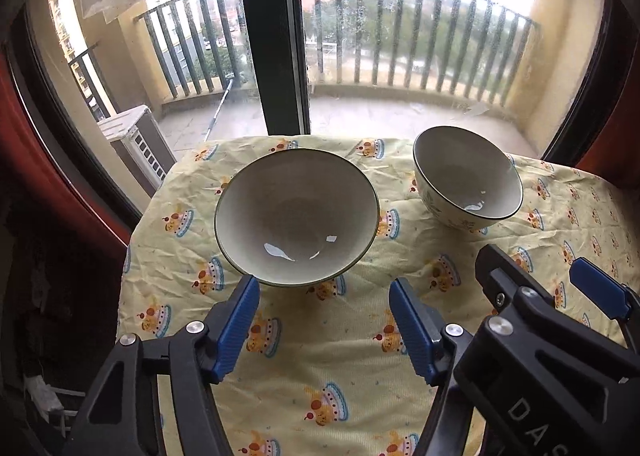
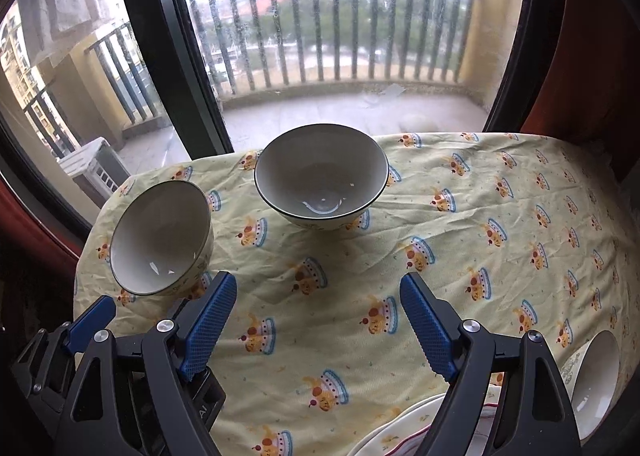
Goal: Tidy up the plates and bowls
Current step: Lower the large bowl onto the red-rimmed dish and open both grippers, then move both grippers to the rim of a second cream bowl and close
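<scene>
Two pale bowls with dark rims stand on a table with a yellow cake-print cloth [image 1: 320,356]. In the left wrist view the left bowl [image 1: 296,215] is just beyond my open, empty left gripper [image 1: 324,288], and the right bowl [image 1: 468,183] is further right. My right gripper [image 1: 536,268] shows at the right, open. In the right wrist view the left bowl [image 2: 160,238] is at the left and the right bowl [image 2: 322,175] is ahead of my open, empty right gripper [image 2: 318,288]. A white bowl [image 2: 596,376] and a plate [image 2: 404,428] lie at the bottom right.
A large window with a dark frame [image 1: 276,35] stands right behind the table, with a balcony railing [image 2: 320,27] outside. The table's left edge [image 1: 132,256] drops off near the left bowl. Red curtains [image 2: 592,55] hang at both sides.
</scene>
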{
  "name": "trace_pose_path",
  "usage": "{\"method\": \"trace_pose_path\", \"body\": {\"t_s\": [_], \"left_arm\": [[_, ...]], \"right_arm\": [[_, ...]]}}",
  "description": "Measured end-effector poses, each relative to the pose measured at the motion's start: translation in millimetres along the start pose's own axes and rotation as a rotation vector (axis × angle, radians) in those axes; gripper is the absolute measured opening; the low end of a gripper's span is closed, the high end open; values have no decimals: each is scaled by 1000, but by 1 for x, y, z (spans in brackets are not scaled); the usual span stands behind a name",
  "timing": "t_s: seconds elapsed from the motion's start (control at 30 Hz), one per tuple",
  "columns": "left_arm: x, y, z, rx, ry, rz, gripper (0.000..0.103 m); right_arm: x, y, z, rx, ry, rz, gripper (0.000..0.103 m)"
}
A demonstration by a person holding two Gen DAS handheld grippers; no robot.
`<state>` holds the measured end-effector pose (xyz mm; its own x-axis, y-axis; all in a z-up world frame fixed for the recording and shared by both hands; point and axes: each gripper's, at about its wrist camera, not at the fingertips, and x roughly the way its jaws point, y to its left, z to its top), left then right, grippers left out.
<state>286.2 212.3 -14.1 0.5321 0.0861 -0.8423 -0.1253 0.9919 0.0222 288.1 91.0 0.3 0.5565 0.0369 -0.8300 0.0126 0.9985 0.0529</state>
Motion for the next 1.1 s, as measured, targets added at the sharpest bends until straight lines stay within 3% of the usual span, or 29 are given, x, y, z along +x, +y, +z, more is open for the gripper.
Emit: {"method": "trace_pose_path", "body": {"t_s": [0.13,0.27,0.3,0.63,0.83,0.93,1.0,1.1], "left_arm": [[14,16,12,-7,1,6,61],[27,27,27,-5,16,18,47],[29,30,30,-7,13,26,47],[60,52,46,-7,15,51,43],[74,59,52,3,26,69,35],[83,61,54,-7,45,55,31],[87,62,54,-7,49,54,29],[89,62,55,-5,45,53,24]], "right_arm": [[10,18,11,-9,-14,4,85],[21,35,22,-9,-27,19,79],[25,38,25,-2,-22,26,73],[58,69,43,-28,30,79,54],[79,82,47,-30,63,70,47],[87,87,51,-49,73,59,41],[92,89,51,-50,83,54,31],[97,89,54,-53,93,57,27]]}}
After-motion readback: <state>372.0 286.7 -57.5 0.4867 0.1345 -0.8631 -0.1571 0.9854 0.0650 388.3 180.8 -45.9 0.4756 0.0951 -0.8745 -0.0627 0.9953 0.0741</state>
